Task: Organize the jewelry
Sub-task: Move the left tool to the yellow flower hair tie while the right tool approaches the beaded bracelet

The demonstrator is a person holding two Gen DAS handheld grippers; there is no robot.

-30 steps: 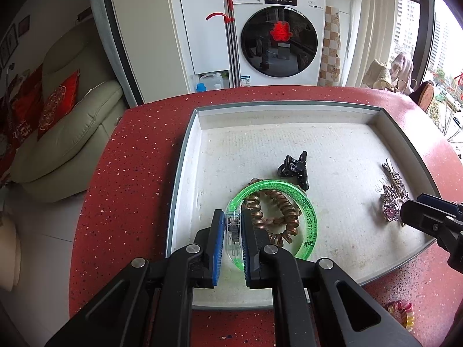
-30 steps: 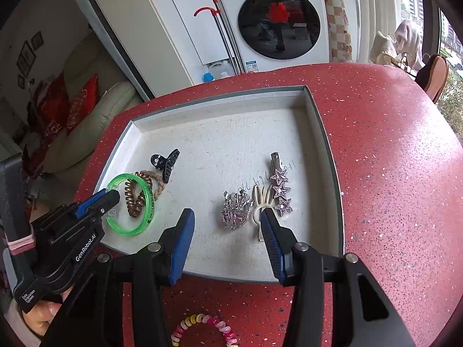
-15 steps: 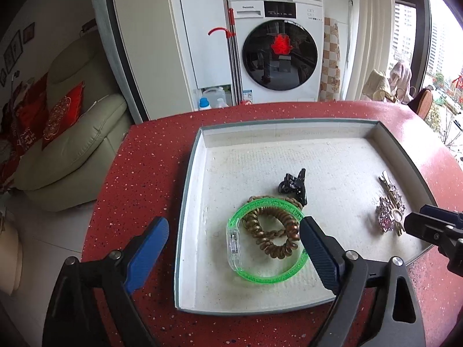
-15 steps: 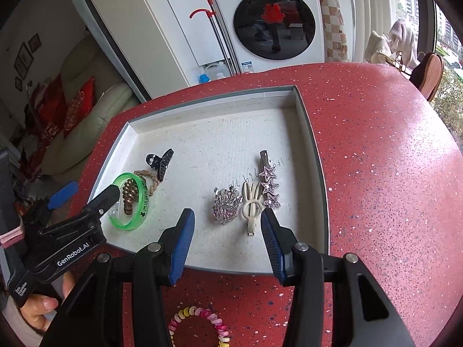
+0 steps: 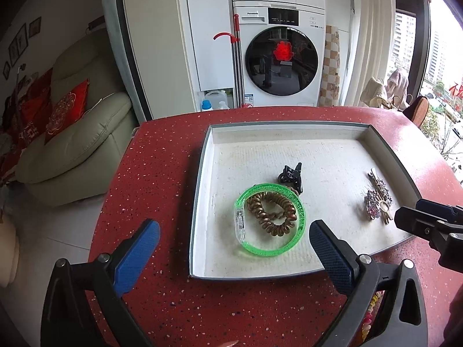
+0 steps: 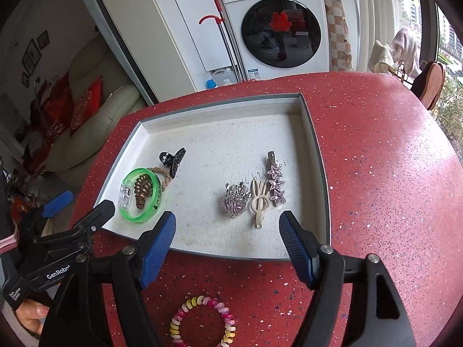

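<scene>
Left gripper: jaws wide apart, empty, green bangle in tray, frame centre. Right gripper: jaws opening, empty.

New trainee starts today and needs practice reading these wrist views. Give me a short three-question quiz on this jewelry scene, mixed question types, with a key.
1. True or false: the brown coil tie lies inside the green bangle.
2. Multiple choice: where is the multicolour coil tie? A) in the tray B) on the red table, outside the tray C) between the fingers of the right gripper
3. Fill in: the black claw clip lies just beyond the ____ bangle.

Key: 1 true; 2 B; 3 green.
</scene>
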